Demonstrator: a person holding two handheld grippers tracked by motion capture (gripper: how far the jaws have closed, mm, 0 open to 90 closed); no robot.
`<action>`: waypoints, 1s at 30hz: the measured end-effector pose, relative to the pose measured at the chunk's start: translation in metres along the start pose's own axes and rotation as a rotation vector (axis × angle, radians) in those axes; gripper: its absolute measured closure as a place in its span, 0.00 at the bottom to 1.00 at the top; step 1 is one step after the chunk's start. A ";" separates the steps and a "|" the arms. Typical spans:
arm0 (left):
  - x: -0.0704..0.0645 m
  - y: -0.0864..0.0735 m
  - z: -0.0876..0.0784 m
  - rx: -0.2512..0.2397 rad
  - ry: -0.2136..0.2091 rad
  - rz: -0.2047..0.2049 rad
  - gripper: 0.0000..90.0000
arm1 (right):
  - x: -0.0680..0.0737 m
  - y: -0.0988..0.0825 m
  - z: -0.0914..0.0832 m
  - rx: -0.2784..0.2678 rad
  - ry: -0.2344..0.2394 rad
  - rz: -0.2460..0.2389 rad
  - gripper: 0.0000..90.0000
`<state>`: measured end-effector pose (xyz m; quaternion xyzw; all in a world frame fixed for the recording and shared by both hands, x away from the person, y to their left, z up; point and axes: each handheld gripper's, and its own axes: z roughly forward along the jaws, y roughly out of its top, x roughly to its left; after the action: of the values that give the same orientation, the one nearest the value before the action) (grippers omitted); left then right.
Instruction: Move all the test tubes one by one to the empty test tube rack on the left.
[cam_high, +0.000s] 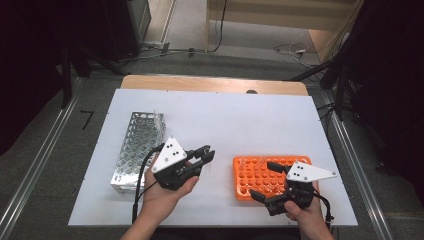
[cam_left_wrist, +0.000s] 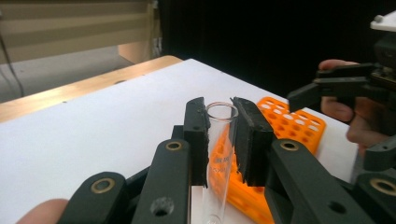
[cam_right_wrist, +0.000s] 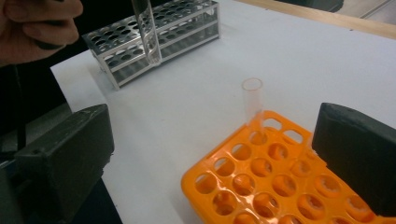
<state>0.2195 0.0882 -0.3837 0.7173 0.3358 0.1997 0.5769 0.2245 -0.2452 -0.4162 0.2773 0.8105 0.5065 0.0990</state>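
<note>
The left gripper (cam_left_wrist: 219, 135) is clamping a clear glass test tube (cam_left_wrist: 217, 158) just below its rim, carrying it upright above the white tabletop (cam_high: 235, 120) between the perforated silver metal rack (cam_high: 137, 147) and the orange plastic rack (cam_high: 267, 176). The right gripper (cam_high: 270, 181) is standing released, jaws spread wide over the orange rack with nothing between them. A second clear tube (cam_right_wrist: 253, 105) is standing upright in a far-edge well of that rack.

Risks, as judged: smooth round glass held by flat rubber pads (cam_left_wrist: 250, 140) near the top is liable to swing or slide through if the grip is loosening. A tilted approach could be catching the rounded tube bottom on a well edge. The light plastic rack could be shifting, since the open gripper is not bracing it. The standing tube could be getting knocked by a passing jaw
</note>
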 end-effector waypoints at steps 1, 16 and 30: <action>0.004 0.001 -0.002 -0.004 0.006 -0.005 0.85 | -0.002 -0.001 -0.001 0.000 -0.002 0.001 0.00; 0.063 0.018 -0.022 -0.018 0.156 -0.031 0.85 | -0.017 -0.005 -0.010 0.009 -0.052 0.020 0.00; 0.109 0.017 -0.020 -0.007 0.271 -0.055 0.85 | -0.023 -0.008 -0.012 0.010 -0.070 0.028 0.00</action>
<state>0.2859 0.1780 -0.3729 0.6721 0.4296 0.2801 0.5341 0.2354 -0.2702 -0.4203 0.3065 0.8050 0.4939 0.1187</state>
